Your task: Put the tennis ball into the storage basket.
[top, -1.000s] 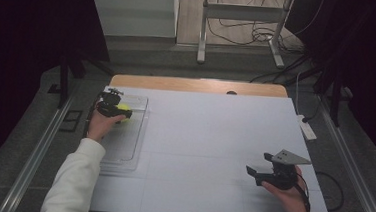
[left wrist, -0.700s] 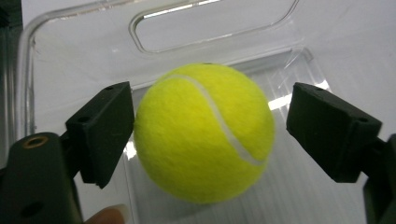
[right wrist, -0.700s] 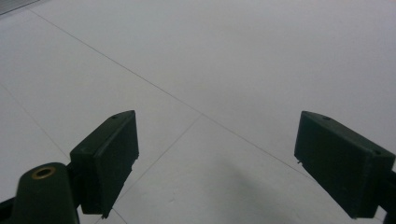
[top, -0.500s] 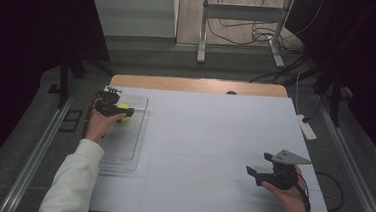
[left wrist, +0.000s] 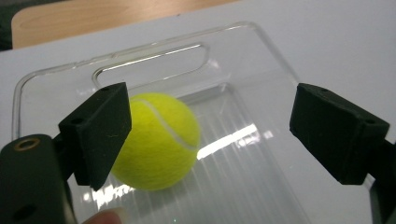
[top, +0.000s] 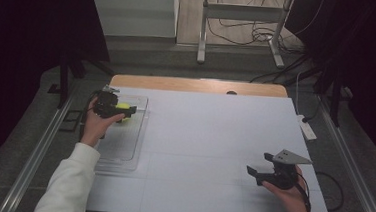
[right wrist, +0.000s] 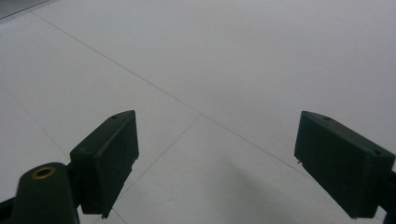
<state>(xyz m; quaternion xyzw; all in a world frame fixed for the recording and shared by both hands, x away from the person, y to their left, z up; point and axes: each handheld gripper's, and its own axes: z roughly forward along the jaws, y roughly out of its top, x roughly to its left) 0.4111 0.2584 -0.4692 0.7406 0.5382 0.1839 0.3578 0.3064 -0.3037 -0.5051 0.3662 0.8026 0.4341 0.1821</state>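
Yellow felt ball (left wrist: 156, 140) in clear tray (left wrist: 261, 70), left side of tabletop (top: 214, 133). My left gripper (left wrist: 205, 135) over it, jaws released wide, one pad beside ball. Judge it light, springy, grippy; could roll. Take across middle. Right gripper (right wrist: 215, 163) released, idle over bare tabletop.

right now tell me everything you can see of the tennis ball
The ball is bright yellow-green and fuzzy like felt, with a pale curved seam across its top. It looks whole and round. It sits in a clear plastic tray near the end with the handle slot, at the table's left side. The open left gripper is around it: one jaw sits right by its side, possibly touching, and the other stands well clear.
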